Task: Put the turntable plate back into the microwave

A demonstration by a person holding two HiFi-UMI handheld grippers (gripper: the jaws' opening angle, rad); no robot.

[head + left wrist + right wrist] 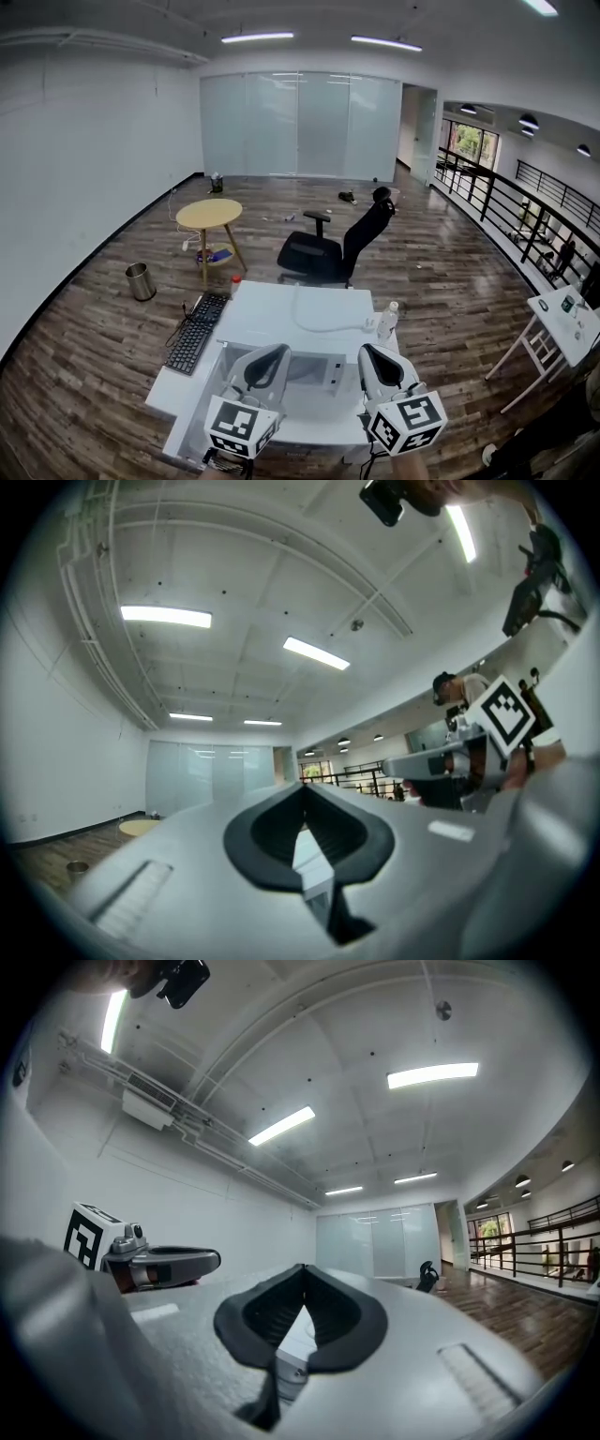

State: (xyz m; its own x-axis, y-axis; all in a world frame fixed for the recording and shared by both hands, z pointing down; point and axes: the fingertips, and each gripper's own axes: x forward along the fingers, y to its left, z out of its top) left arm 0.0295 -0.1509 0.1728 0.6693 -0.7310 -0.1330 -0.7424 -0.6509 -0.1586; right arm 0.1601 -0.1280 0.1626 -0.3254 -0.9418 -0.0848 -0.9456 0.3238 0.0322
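Item: turntable plate, not found in any view. No disc shows on the white worktop [281, 314] or between either pair of fingers, so its look (rim, material, long axis) cannot be entered. Item: microwave [314, 373], judged to be the white box with a grey recessed panel at the worktop's near edge. It lies below and just ahead of both grippers, between them; whether its door stands open cannot be told. Item: left gripper [277, 351], fingers clenched together on nothing, pointing roughly level out over the box. Item: right gripper [367, 351], likewise clenched and empty, side by side with the left. Relation: neither hand is plainly nearer the microwave, and the plate must first be located, probably outside the frame. Sundries: keyboard [195, 336] at the worktop's left, bottle [386, 321] at its right.
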